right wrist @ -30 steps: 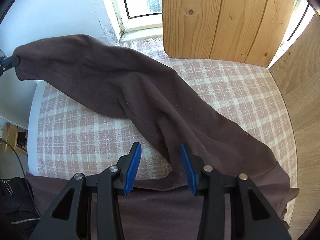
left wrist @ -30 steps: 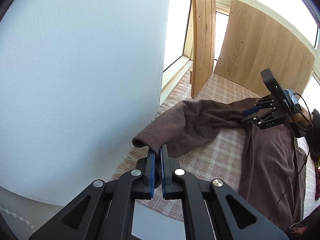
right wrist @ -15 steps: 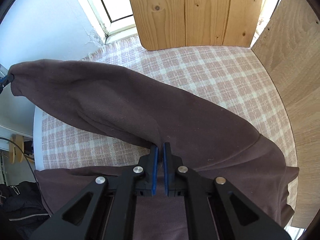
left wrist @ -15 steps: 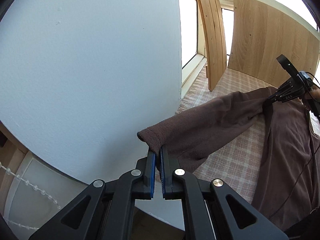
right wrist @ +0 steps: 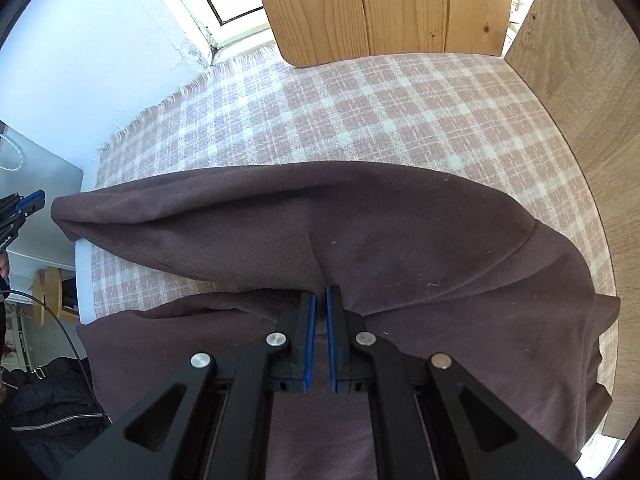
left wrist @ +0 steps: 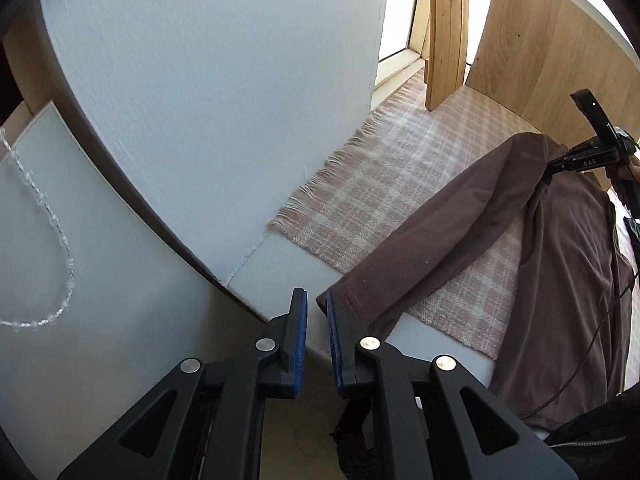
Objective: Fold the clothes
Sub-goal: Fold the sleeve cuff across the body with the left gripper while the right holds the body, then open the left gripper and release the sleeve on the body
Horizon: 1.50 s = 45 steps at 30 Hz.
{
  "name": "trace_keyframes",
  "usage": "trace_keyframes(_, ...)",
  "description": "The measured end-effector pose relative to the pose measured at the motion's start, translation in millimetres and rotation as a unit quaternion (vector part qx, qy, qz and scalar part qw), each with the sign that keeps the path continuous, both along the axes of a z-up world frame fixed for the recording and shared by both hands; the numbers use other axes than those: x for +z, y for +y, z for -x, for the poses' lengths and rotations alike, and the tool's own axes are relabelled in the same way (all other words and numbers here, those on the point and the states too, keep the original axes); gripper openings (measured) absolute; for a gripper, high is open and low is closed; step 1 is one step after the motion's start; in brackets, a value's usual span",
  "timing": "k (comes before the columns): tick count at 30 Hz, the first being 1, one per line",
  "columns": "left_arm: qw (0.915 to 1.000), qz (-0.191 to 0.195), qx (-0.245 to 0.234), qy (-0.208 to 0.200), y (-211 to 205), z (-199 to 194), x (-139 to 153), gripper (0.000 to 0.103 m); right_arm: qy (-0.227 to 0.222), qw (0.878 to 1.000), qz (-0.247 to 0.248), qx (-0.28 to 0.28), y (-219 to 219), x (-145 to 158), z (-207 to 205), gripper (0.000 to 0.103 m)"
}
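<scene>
Brown fleece garment [right wrist: 400, 232] spread on pink-and-cream checked fringed cloth [right wrist: 360, 112], sleeve stretched flat leftward. Left gripper [left wrist: 317, 300] parted narrowly, cuff beside right finger, ungripped. Right gripper [right wrist: 321, 300] pinching fabric fold at underarm.

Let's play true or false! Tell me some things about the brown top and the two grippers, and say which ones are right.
1. The left gripper is open, with the sleeve cuff beside it, not pinched. True.
2. The right gripper is wide open. False: it is shut on the brown top.
3. The brown top lies on a pink checked cloth. True.
4. The cloth is plain blue. False: it is pink and cream checks with a fringe.
5. Wooden boards stand behind the cloth. True.
</scene>
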<state>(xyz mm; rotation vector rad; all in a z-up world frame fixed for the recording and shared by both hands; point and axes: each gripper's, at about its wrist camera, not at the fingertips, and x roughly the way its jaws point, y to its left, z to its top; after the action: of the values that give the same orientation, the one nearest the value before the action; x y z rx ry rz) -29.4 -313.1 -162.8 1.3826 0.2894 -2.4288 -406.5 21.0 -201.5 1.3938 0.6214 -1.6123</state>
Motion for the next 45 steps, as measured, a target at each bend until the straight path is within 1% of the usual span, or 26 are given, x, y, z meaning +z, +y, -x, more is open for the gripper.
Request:
trace_keyframes(2, 0.9999, -0.002, -0.013, 0.002, 1.0, 4.2, 2.6, 0.013, 0.009, 1.000, -0.010, 0.004, 0.1, -0.6, -4.7, 0.005)
trace_keyframes(3, 0.9998, -0.012, -0.017, -0.002, 2.1, 3.9, 0.4, 0.016, 0.011, 1.000, -0.013, 0.005, 1.0, -1.0, -6.5, 0.005)
trace_keyframes(6, 0.9971, -0.070, -0.020, -0.022, 7.2, -4.4, -18.3, 0.026, 0.009, 1.000, -0.014, 0.003, 5.5, -1.8, -7.9, 0.005)
trace_keyframes(8, 0.9948, -0.096, -0.017, -0.030, 10.8, -9.2, -29.7, 0.026, 0.008, 1.000, -0.016, 0.003, 6.7, -2.0, -8.3, 0.005)
trace_keyframes(14, 0.9891, -0.144, -0.018, -0.024, 8.9, 5.1, -53.0, 0.026, 0.010, 1.000, -0.016, 0.003, 5.3, -3.0, -9.6, 0.005)
trace_keyframes(15, 0.9881, -0.151, -0.020, -0.023, 7.9, 8.5, -56.4, 0.020, 0.009, 1.000, -0.012, -0.001, 6.1, -1.8, -8.7, 0.005)
trace_keyframes(16, 0.9880, -0.151, -0.025, -0.022, 5.9, 13.6, -57.1, 0.006, 0.008, 1.000, -0.007, -0.004, 7.2, -0.2, -7.7, 0.005)
trace_keyframes(17, 0.9895, -0.140, -0.032, -0.019, 4.4, 17.6, -52.2, 0.004, 0.007, 1.000, -0.001, -0.008, 8.8, 2.2, -6.6, 0.005)
trace_keyframes(18, 0.9927, -0.114, -0.039, -0.010, 4.3, 19.7, -39.4, 0.004, 0.006, 1.000, 0.005, -0.012, 10.4, 4.7, -5.4, 0.005)
trace_keyframes(19, 0.9961, -0.075, -0.047, 0.006, 6.5, 19.5, -20.1, 0.004, 0.007, 1.000, 0.009, -0.015, 12.1, 7.6, -5.1, 0.005)
trace_keyframes(20, 0.9977, -0.035, -0.055, 0.022, 8.8, 19.3, -0.8, 0.004, 0.011, 1.000, 0.013, -0.015, 14.3, 11.3, -6.3, 0.005)
trace_keyframes(21, 0.9975, -0.007, -0.063, 0.032, 10.9, 17.8, 13.6, 0.004, 0.013, 1.000, 0.014, -0.016, 16.5, 14.2, -7.2, 0.005)
trace_keyframes(23, 0.9963, 0.001, -0.079, 0.032, 14.5, 9.5, 23.0, 0.005, 0.012, 1.000, 0.012, -0.017, 21.7, 16.2, -7.7, 0.005)
trace_keyframes(24, 0.9962, -0.002, -0.084, 0.024, 16.1, 5.5, 20.2, 0.007, 0.009, 1.000, 0.006, -0.017, 23.6, 13.6, -7.4, 0.005)
trace_keyframes(26, 0.9957, -0.031, -0.082, -0.027, 18.3, -2.3, -13.0, 0.007, 0.006, 1.000, -0.009, -0.016, 23.6, 4.4, -7.3, 0.005)
trace_keyframes(28, 0.9937, -0.044, -0.078, -0.067, 22.3, -12.7, -38.0, 0.007, 0.005, 1.000, -0.021, -0.012, 24.2, -2.1, -9.2, 0.005)
trace_keyframes(29, 0.9925, -0.050, -0.079, -0.078, 24.0, -14.1, -45.7, 0.007, 0.005, 1.000, -0.026, -0.010, 24.6, -5.3, -10.2, 0.005)
trace_keyframes(30, 0.9923, -0.057, -0.084, -0.071, 25.1, -8.2, -44.1, 0.007, 0.004, 0.999, -0.030, -0.009, 24.6, -7.7, -10.7, 0.005)
trace_keyframes(32, 0.9915, -0.069, -0.095, -0.056, 27.5, 3.7, -40.8, 0.015, 0.003, 0.999, -0.032, -0.010, 24.0, -9.0, -9.9, 0.005)
trace_keyframes(34, 0.9903, -0.081, -0.105, -0.042, 29.8, 15.5, -37.6, 0.027, 0.001, 0.999, -0.031, -0.013, 24.0, -9.2, -8.4, 0.005)
trace_keyframes(41, 0.9822, -0.124, -0.141, 0.009, 38.0, 57.0, -26.2, 0.028, 0.004, 0.999, -0.040, -0.010, 21.6, -14.5, -13.4, 0.005)
trace_keyframes(42, 0.9810, -0.129, -0.145, 0.011, 39.2, 62.5, -27.5, 0.028, 0.005, 0.999, -0.041, -0.008, 20.8, -15.3, -14.8, 0.005)
trace_keyframes(45, 0.9806, -0.129, -0.146, -0.016, 40.7, 75.2, -49.7, 0.028, 0.008, 0.999, -0.046, -0.004, 20.6, -17.4, -16.9, 0.005)
